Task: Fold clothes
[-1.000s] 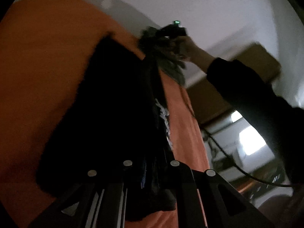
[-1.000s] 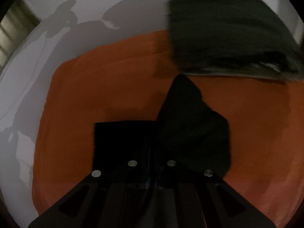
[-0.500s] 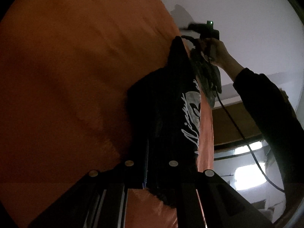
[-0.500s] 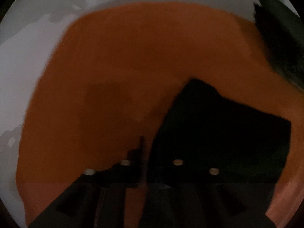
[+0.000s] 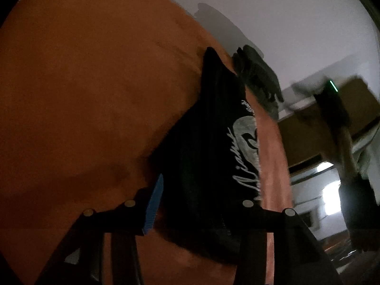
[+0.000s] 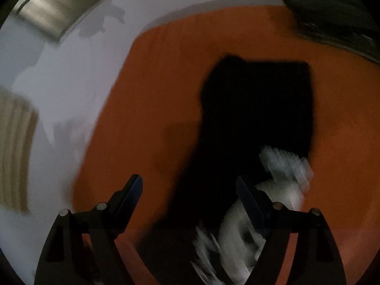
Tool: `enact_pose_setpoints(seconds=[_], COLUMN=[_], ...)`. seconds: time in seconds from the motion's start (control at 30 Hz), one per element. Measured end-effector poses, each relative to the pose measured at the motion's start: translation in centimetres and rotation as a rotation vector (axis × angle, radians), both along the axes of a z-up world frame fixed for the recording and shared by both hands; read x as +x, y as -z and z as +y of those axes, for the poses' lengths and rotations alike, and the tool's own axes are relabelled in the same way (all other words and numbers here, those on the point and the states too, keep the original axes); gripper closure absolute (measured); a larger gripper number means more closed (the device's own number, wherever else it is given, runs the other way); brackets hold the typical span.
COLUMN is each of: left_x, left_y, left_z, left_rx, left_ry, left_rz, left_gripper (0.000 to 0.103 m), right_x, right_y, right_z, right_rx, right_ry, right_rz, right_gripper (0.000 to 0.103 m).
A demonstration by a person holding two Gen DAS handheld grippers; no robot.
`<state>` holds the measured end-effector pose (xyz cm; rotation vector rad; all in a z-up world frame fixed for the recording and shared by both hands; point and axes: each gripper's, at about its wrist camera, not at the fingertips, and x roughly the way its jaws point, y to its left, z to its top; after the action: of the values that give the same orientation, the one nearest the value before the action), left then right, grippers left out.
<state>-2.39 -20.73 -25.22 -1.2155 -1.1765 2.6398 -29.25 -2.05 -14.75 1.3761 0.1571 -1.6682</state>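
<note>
Black shirt lies folded on the orange cloth; both grippers' jaws have just opened, empty. Far pile, probably folded.

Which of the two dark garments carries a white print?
The black garment on the orange cloth, with white script; the grey folded garment beyond shows no print.

Both views are dim and grainy, with black fisheye corners and bent edges. The only bright light is a window glow low on the right of the left view. Motion blur smears the right view, most on the white print. Soft grey shadows fall on the white surface.
</note>
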Motion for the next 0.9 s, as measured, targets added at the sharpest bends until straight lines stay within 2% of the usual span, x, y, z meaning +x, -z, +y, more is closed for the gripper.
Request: enact_pose_setpoints(seconds=[0.13,0.27,0.3,0.37,0.43,0.47,0.53,0.6,0.67,0.73,0.8,0.83,0.87,0.9], left_x=[-2.0,-3.5,-3.9,-4.7,-5.3,-5.5,-5.8,-6.0,-6.3,-6.4,-6.3,-6.2,-6.1,-6.0], left_y=[-0.9,-1.3,-1.2,-0.9,-0.4,-0.1,0.4,0.8,1.0,1.0,1.1,1.2,1.3,1.3], left_z=[-1.1,-1.1,-1.0,-0.4,0.3,0.4,0.6,1.1,1.8,2.2,2.4,2.5,2.6,2.8], left_rx=[-0.078,-0.149,-0.151,-0.144,-0.16,-0.161,-0.16,-0.143,-0.184,-0.187,-0.163,-0.14,-0.121,-0.111], left_ry=[0.049,0.11,0.125,0.148,0.158,0.152,0.153,0.196,0.23,0.24,0.235,0.222,0.209,0.199], left_rz=[-0.036,-0.058,-0.064,-0.067,-0.068,-0.081,-0.103,-0.113,-0.125,-0.123,-0.114,-0.107,-0.1,-0.092], left_gripper=[0.051,0.05,0.05,0.05,0.05,0.05,0.05,0.052,0.053,0.064,0.087,0.093,0.096,0.098], right_x=[5.1,8.1,8.7,9.6,11.7,13.3,16.7,20.6,25.1,30.0,33.5,34.7,35.2,35.5], right_y=[1.7,0.9,0.5,0.7,2.1,3.0,5.1,7.4,9.5,11.2,12.9,13.7,14.2,14.7], right_z=[10.7,18.7,20.1,22.9,22.9,22.5,21.2,19.1,17.2,15.7,14.8,14.4,14.1,13.8], right_rx=[-0.028,-0.067,-0.08,-0.1,-0.102,-0.096,-0.078,-0.021,0.078,0.177,0.238,0.263,0.274,0.281], right_ry=[0.121,0.277,0.293,0.323,0.28,0.247,0.178,0.087,-0.038,-0.186,-0.288,-0.31,-0.32,-0.329], right_rz=[0.142,0.344,0.369,0.292,0.186,0.169,0.161,0.189,0.305,0.46,0.623,0.697,0.725,0.738], right_gripper=[0.023,0.022,0.022,0.022,0.022,0.022,0.022,0.022,0.022,0.023,0.023,0.024,0.035,0.054])
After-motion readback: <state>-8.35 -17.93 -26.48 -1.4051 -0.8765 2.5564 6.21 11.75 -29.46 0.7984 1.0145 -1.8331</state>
